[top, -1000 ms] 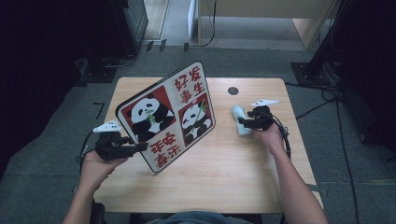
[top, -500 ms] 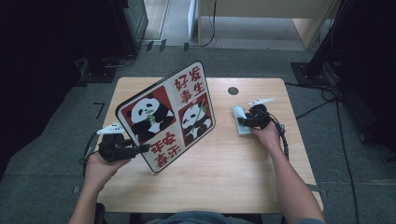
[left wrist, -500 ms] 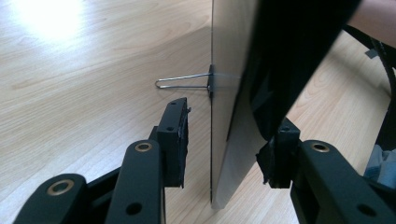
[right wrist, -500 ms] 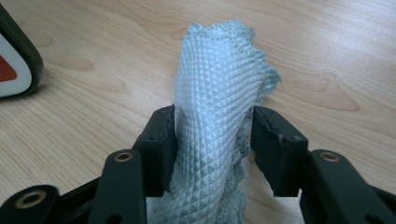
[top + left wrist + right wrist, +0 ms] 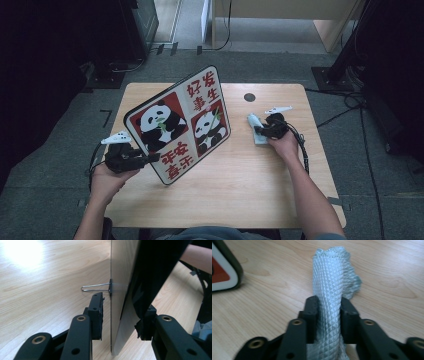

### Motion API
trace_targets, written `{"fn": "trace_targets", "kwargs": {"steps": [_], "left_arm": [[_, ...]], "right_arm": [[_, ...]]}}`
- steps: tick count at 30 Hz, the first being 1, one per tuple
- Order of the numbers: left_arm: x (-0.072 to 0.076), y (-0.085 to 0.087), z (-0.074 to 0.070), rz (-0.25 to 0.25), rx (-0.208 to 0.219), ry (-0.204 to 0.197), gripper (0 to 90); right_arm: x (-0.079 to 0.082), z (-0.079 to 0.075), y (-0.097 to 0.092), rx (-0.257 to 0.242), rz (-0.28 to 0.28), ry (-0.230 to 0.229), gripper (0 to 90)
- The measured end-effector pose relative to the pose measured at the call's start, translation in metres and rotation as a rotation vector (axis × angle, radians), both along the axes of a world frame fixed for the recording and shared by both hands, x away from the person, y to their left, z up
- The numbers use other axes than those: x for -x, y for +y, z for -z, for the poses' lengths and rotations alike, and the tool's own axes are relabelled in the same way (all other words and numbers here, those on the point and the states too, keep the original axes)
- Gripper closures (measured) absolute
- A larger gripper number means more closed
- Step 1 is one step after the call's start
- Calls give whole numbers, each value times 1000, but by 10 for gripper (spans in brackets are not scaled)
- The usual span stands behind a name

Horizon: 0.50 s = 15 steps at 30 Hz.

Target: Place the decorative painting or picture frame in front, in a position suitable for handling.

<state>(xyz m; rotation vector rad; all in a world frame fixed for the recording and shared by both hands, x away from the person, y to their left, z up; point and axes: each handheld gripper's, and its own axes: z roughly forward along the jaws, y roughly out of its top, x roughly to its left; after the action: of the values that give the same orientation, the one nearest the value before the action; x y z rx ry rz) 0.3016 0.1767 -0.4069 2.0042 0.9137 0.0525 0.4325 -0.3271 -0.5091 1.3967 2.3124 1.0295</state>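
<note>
1. The panda board [image 5: 178, 125] is stood tilted on the counter [image 5: 240, 190]; it is judged stiff, light, and best gripped at its lower edge.
2. The board edge sits between the left hand-held gripper [image 5: 120, 320] jaws, which have just been closing; contact cannot be made out.
3. The soft cloth [image 5: 332, 290], on the counter right of the board, is pinched by the right hand-held gripper [image 5: 329, 315], just closed.
4. A binder clip [image 5: 110, 287] is half hidden.

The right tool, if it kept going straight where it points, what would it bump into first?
The right tool, shut on the pale blue cloth, probably meets the panda board first; depth is unclear.
</note>
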Motion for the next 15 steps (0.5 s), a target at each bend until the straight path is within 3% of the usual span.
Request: {"fn": "trace_targets", "kwargs": {"steps": [7, 10, 15], "left_arm": [[-1, 1, 0, -6, 18, -11, 694], [-3, 1, 1, -11, 46, 12, 700], [-2, 0, 1, -14, 38, -4, 752]], "right_arm": [[0, 0, 1, -40, 36, 37, 789], [-2, -1, -1, -71, 62, 72, 795], [-2, -2, -2, -83, 51, 87, 804]]}}
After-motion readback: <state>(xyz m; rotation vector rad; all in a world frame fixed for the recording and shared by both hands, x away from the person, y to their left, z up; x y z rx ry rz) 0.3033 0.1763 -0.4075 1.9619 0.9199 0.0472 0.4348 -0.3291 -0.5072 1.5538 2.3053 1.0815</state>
